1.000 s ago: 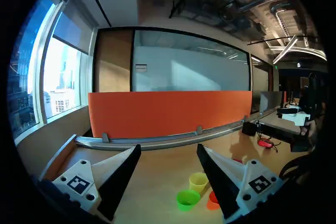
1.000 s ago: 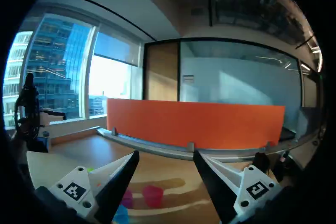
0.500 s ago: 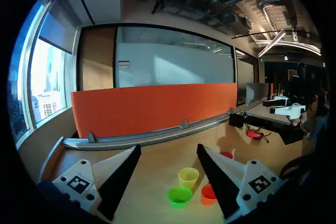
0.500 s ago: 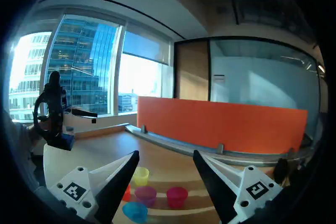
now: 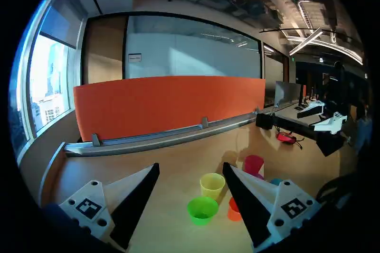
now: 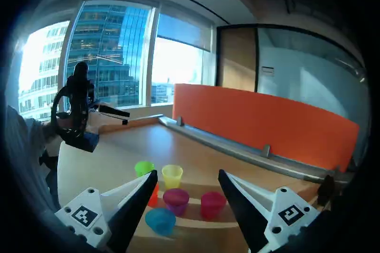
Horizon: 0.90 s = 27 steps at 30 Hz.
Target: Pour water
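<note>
Jaws of the left gripper (image 5: 190, 164) stand wide apart with nothing between them: two white wedge-shaped fingers faced in black, each with a square printed marker. In the left gripper view they frame a smooth, pale wooden surface (image 5: 171, 158) where small tapered plastic cups stand close together. A yellow cup (image 5: 212, 185) is upright in the gap, with a green cup (image 5: 202, 209) just in front of it. An orange cup (image 5: 232, 211) is half hidden behind the right-hand finger, a magenta cup (image 5: 252, 163) stands farther back, and a sliver of a blue cup (image 5: 276, 182) shows beside it. Behind them a grey metal rail (image 5: 156, 136) runs under a flat orange partition (image 5: 166, 106). In the right gripper view the right gripper (image 6: 187, 172) is likewise spread wide and grips nothing. The cluster sits just ahead of its tips, with green and yellow at the back. Orange is partly behind the left-hand finger, a purple cup (image 6: 176, 201) and the magenta one are in the middle, and blue is nearest. Whether any cup holds water cannot be told. At the left edge the left gripper hangs above the surface, its black frame held by a hand in a pale sleeve (image 6: 23, 148), before tall windows (image 6: 109, 63).
</note>
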Each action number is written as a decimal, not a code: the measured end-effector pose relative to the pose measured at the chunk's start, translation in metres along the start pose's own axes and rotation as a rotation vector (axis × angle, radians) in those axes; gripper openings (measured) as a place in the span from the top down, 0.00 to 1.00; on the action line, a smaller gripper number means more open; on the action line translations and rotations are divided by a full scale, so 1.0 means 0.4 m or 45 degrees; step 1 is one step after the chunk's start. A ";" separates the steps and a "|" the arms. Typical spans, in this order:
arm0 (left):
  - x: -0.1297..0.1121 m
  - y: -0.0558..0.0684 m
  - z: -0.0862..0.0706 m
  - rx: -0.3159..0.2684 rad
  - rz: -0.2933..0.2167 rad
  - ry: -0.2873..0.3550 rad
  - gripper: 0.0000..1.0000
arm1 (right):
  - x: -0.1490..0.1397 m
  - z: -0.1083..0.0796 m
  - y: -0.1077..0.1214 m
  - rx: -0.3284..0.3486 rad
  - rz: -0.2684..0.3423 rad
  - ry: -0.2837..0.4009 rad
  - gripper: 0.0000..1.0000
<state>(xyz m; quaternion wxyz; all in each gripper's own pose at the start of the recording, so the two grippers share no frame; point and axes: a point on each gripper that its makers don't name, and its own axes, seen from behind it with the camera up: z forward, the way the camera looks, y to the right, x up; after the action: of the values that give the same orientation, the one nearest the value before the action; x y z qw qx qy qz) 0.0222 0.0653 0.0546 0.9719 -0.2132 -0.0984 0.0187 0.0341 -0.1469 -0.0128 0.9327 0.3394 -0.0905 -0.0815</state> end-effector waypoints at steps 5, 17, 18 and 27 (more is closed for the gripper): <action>-0.040 0.000 0.012 -0.017 0.002 -0.035 0.01 | -0.042 0.008 -0.017 0.039 -0.026 -0.057 0.00; -0.154 0.027 0.036 -0.080 0.033 -0.144 0.01 | -0.176 0.041 -0.056 0.128 -0.036 -0.194 0.01; -0.164 0.029 0.038 -0.088 0.034 -0.153 0.01 | -0.188 0.045 -0.059 0.131 -0.040 -0.203 0.01; -0.238 0.035 0.054 -0.115 0.053 -0.218 0.01 | -0.277 0.060 -0.083 0.180 -0.052 -0.284 0.01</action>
<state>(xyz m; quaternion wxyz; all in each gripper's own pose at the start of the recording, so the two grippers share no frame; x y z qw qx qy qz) -0.0754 0.0793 0.0507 0.9487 -0.2565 -0.1773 0.0526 -0.0817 -0.1632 -0.0286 0.8887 0.3950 -0.1921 -0.1312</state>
